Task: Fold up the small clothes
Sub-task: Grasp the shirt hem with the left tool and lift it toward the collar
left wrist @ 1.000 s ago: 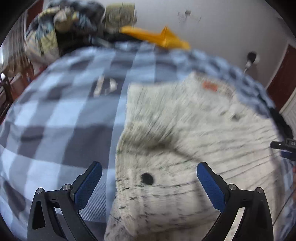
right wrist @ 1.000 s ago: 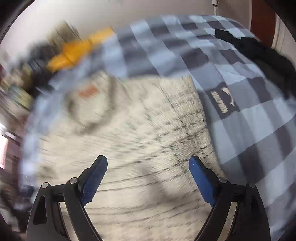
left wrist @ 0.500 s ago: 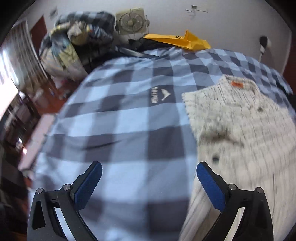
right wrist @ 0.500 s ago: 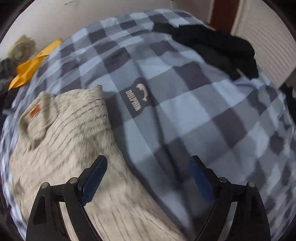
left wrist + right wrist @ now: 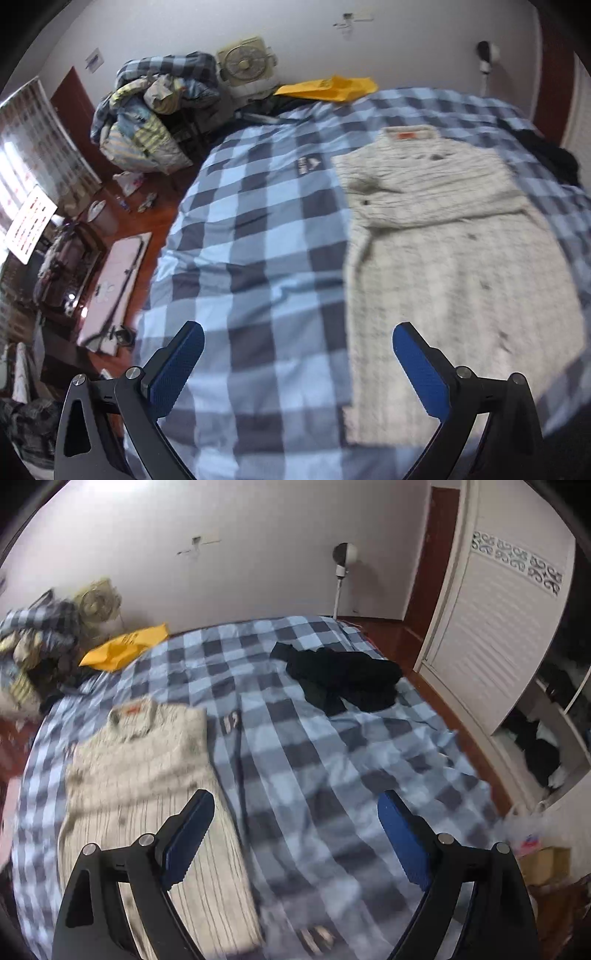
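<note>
On the left side of the bed (image 5: 258, 229) we see only the bare checked cover, and our left gripper (image 5: 295, 365) hangs above it with its fingers spread wide and nothing between them. Further right lies the cream knitted sweater (image 5: 443, 229), flat on the cover, collar toward the wall. Its sleeves seem already folded in across the chest, so we judge the first folds done; the body is not yet folded in half. Our right gripper (image 5: 295, 834) is also wide open and empty, above the sweater's right edge. More to the right, a black garment (image 5: 343, 675) lies crumpled and well apart from the sweater; it probably waits for folding.
</note>
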Demonstrator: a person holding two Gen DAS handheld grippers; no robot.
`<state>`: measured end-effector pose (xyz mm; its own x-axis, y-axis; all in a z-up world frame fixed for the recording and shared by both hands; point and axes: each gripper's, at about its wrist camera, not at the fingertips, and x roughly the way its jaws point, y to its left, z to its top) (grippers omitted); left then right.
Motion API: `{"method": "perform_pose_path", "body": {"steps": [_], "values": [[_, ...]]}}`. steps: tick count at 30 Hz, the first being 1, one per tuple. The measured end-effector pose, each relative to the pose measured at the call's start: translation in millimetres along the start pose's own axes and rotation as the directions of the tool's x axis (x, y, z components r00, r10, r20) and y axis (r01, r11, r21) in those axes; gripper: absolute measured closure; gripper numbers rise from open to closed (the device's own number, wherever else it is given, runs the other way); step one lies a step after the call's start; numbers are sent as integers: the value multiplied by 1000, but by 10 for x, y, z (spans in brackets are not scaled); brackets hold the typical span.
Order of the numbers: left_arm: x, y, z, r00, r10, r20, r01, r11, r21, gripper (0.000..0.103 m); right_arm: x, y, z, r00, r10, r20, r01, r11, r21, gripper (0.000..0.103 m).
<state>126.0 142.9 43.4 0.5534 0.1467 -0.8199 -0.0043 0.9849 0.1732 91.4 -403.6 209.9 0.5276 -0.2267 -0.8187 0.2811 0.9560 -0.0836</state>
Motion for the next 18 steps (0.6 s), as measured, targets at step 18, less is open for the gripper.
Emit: {"method": "perform_pose_path", "body": {"steps": [18], "values": [[841, -586, -790, 931, -182, -315, 155, 982, -109, 0, 764, 703, -1696, 979, 33, -204, -61, 989, -133, 15]]}}
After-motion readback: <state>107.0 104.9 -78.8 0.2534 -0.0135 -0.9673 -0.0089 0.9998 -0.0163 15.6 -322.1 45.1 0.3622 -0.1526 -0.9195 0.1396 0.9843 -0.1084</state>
